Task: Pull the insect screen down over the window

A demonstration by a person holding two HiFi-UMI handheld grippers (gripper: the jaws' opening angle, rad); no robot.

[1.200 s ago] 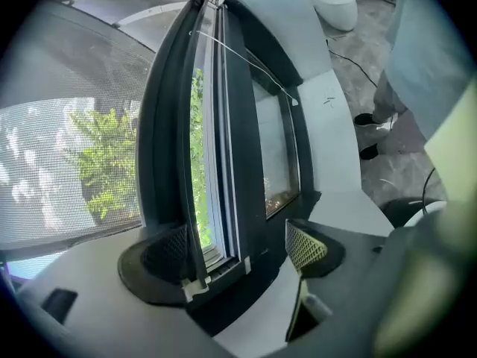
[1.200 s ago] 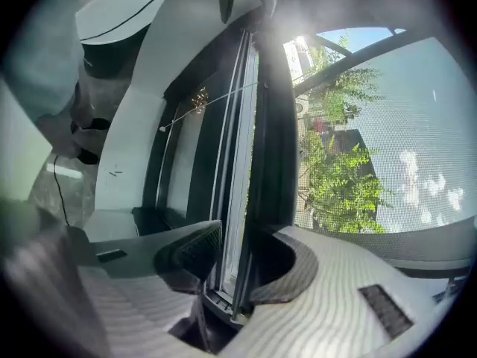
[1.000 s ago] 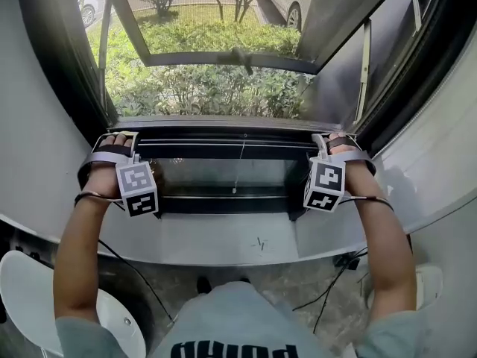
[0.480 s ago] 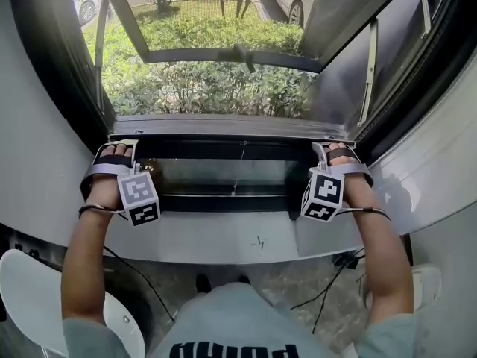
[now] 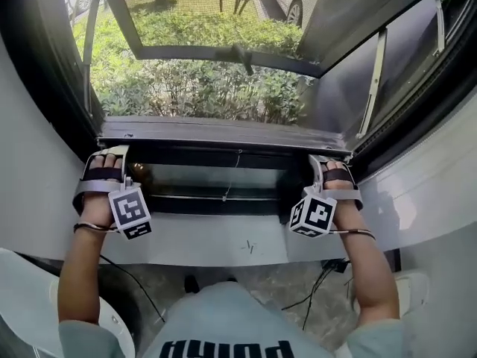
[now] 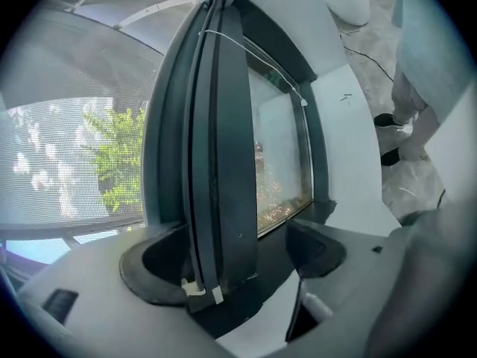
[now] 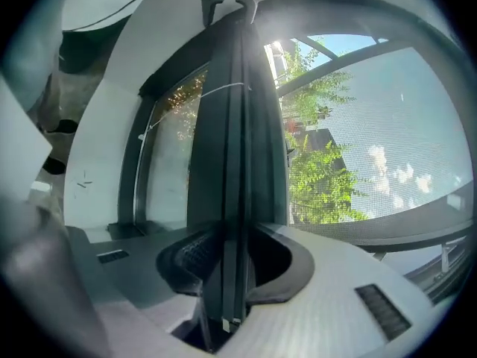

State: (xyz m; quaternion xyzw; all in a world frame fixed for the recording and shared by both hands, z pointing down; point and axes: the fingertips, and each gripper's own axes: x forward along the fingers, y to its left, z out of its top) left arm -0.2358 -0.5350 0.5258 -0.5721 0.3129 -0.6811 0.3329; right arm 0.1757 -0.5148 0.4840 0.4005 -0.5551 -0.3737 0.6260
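The insect screen's dark bottom bar [image 5: 223, 144] runs across the window between my two hands, with its mesh [image 6: 67, 148] stretched above it. My left gripper [image 5: 112, 154] is at the bar's left end. In the left gripper view the bar [image 6: 220, 162] lies between the jaws of that gripper [image 6: 231, 263], against the mesh-side jaw, with a gap to the other jaw. My right gripper [image 5: 319, 164] is at the right end. Its jaws [image 7: 235, 263] are closing, and both pads touch the bar [image 7: 238, 162]. A thin pull cord [image 5: 231, 174] hangs from the bar's middle.
Below the bar are a fixed lower glass pane [image 5: 216, 179] and the white sill [image 5: 223, 237]. An outward-opened sash [image 5: 223, 51] and shrubs lie beyond the window. White walls flank the recess. A white chair [image 5: 22, 297] and cables [image 5: 313, 297] are on the floor.
Both grippers and the bar have come down toward the sill, drawing more mesh over the opening. The head view has tilted slightly.
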